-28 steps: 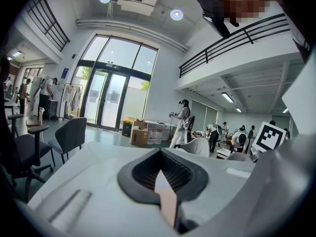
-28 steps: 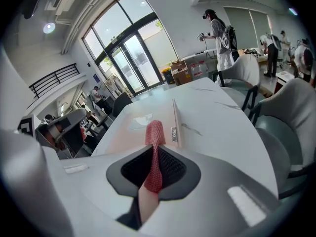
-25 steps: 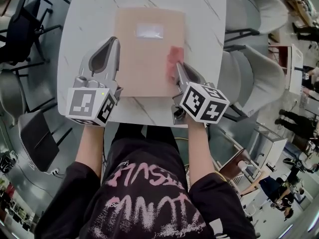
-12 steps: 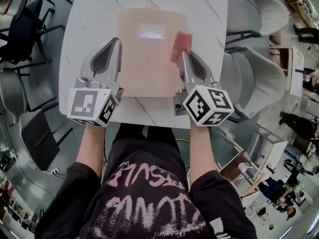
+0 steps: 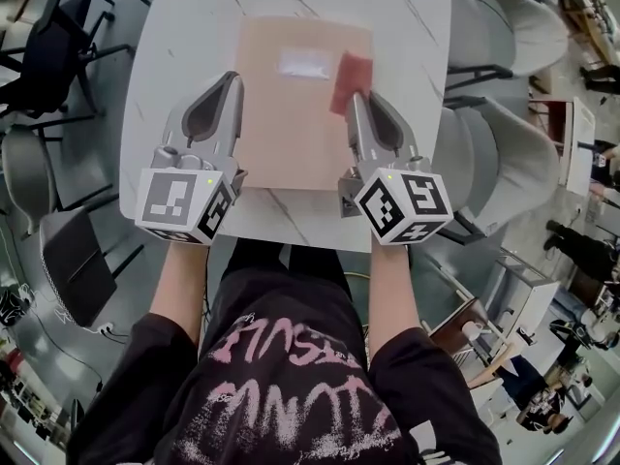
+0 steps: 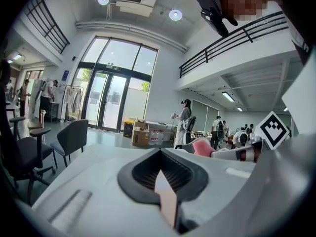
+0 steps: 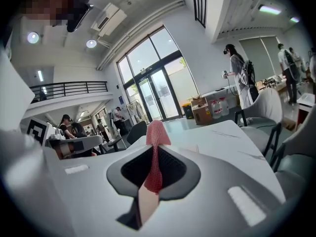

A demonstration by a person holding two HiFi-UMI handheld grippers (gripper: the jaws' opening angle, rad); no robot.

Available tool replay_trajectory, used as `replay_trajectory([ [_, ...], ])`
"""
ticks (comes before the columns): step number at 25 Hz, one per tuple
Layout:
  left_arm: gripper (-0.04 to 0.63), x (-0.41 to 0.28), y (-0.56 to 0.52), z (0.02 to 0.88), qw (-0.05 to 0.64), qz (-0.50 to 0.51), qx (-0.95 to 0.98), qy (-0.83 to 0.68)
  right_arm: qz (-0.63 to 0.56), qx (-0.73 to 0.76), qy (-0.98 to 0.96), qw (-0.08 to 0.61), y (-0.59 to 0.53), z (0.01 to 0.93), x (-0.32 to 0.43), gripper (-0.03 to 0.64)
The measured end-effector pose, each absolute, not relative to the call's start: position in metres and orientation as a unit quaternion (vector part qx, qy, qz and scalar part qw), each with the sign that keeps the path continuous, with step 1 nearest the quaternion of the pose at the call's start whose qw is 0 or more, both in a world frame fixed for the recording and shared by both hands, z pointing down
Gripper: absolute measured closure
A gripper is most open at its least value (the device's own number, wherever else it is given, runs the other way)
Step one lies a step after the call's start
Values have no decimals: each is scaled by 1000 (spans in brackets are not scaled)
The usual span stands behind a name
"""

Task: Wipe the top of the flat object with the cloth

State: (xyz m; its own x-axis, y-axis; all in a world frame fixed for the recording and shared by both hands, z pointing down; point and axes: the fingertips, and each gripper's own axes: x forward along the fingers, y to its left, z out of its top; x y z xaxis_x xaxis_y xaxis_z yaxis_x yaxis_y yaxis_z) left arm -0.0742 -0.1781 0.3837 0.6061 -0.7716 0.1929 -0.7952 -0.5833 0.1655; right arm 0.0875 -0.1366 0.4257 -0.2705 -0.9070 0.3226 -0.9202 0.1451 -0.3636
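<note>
From the head view we see a tan flat rectangular board (image 5: 291,124) lying in the middle of the white marble-patterned desk (image 5: 184,27), with a white label (image 5: 303,63) near its far edge. Only this view shows the layout. The left gripper (image 5: 232,83) lies along the board's left edge, and the right gripper (image 5: 356,100) lies along its right edge, towards the desk's right side.

The pink-red mesh cloth (image 5: 349,80) sticks out past the right gripper's tips, over the board just beside the label. We cannot tell whether it touches the board.

The right gripper view adds what the head view cannot: the right gripper (image 7: 155,149) is pinching the cloth (image 7: 156,135) between its pads. In the left gripper view, the left gripper (image 6: 160,154) is pressed together on nothing, with only a thin tan sliver showing in its slit. The cloth (image 6: 202,147) appears off to its right.
</note>
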Motion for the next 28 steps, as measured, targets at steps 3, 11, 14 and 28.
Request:
replay_trajectory([
  [3,595,-74,-177,382,119,47,888,-441,250,605,-755,13,-135,425,90,566],
  [11,595,-70,-176,380,115,49,889,-440,251,607,-754,12,-131,425,92,568],
  [14,595,-70,-175,382,116,50,889,-440,251,609,-753,11,-131,426,94,568],
  [28,595,-68,-175,377,115,51,889,-440,247,607,-755,10,-130,420,95,567],
])
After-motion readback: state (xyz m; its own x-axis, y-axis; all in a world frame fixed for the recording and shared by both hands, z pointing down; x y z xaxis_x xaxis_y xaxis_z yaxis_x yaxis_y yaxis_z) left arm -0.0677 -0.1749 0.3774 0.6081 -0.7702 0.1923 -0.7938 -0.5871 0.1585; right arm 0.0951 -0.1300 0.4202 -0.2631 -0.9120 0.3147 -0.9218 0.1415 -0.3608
